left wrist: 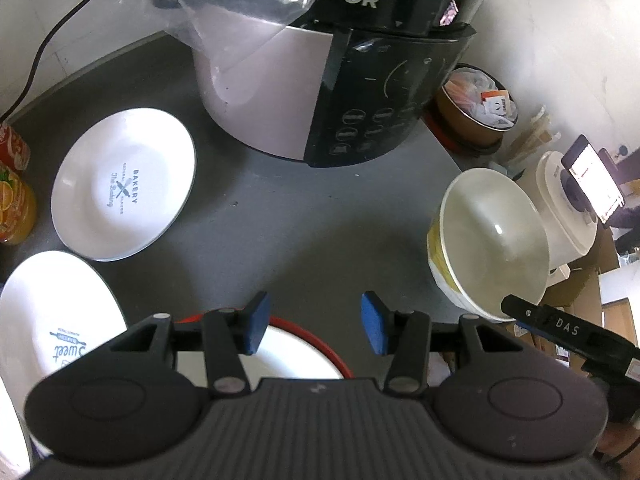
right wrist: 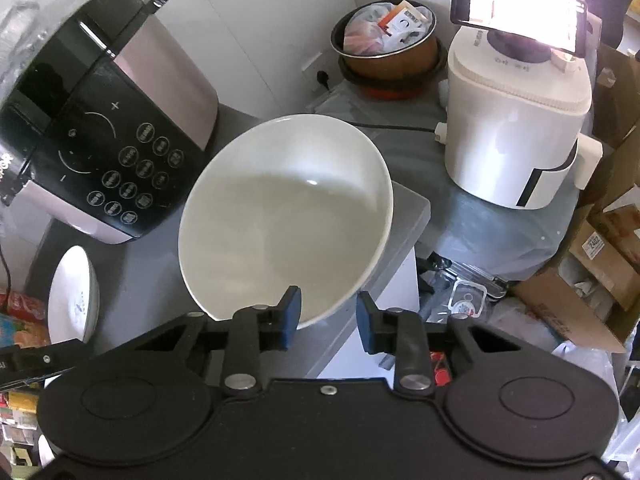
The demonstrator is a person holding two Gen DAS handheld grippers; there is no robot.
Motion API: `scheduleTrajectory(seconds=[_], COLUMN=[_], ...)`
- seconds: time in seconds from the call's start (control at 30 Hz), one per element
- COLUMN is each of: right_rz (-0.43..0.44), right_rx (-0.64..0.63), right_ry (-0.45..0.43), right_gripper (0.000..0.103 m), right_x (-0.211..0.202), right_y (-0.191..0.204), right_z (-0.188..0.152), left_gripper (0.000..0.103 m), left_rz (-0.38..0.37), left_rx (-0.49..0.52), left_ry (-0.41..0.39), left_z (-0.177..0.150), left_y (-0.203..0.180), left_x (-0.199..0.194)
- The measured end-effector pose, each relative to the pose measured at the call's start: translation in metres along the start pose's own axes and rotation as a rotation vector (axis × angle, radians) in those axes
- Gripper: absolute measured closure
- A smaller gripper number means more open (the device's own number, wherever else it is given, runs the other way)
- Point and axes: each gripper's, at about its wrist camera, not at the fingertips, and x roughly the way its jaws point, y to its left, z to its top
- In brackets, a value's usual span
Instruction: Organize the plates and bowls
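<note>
A cream bowl (right wrist: 288, 216) with a yellow-patterned outside sits at the right edge of the grey counter; it also shows in the left wrist view (left wrist: 492, 240). My right gripper (right wrist: 326, 320) is open, its fingers straddling the bowl's near rim. My left gripper (left wrist: 314, 326) is open and empty above a red-rimmed white bowl (left wrist: 296, 354). A white "Bakery" plate (left wrist: 124, 184) lies at the left, and a white "Sweet" plate (left wrist: 52, 320) lies nearer, at the lower left.
A large SUPOR cooker (left wrist: 340, 80) stands at the back of the counter. A brown pot (right wrist: 388, 44) with packets and a white appliance (right wrist: 516, 132) with a lit phone stand to the right. Drink cans (left wrist: 16, 200) are at the far left. Cardboard boxes (right wrist: 592, 280) lie beyond the counter edge.
</note>
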Motion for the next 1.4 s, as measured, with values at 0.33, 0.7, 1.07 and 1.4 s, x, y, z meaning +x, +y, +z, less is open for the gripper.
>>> scheduleTrajectory(seconds=[0.33,0.7,1.07,1.4], right_rz=[0.071,0.107,0.080,0.096], right_rx=[-0.098,-0.129,-0.190,-0.227], right_ry=[0.024,0.027,-0.002,-0.042], right_gripper=[0.088,0.090,0.091,0.091], right_x=[0.007,0.006,0.002,-0.016], right_y=[0.020,0.035,0.052,0.063], right_z=[0.002,0.001,-0.003,-0.006], left_gripper=[0.054,0.054,0.097,0.096], left_rz=[0.003,0.000,-0.005,-0.009], left_rx=[0.012,0.044,0.068,0.093], left_ry=[0.013,0.022,0.010,-0.068], left_z=[0.006,0.015,0.013,0.013], left_y=[-0.002,-0.005,-0.010,-0.006], left_x=[0.008,0.031,0.059,0.020])
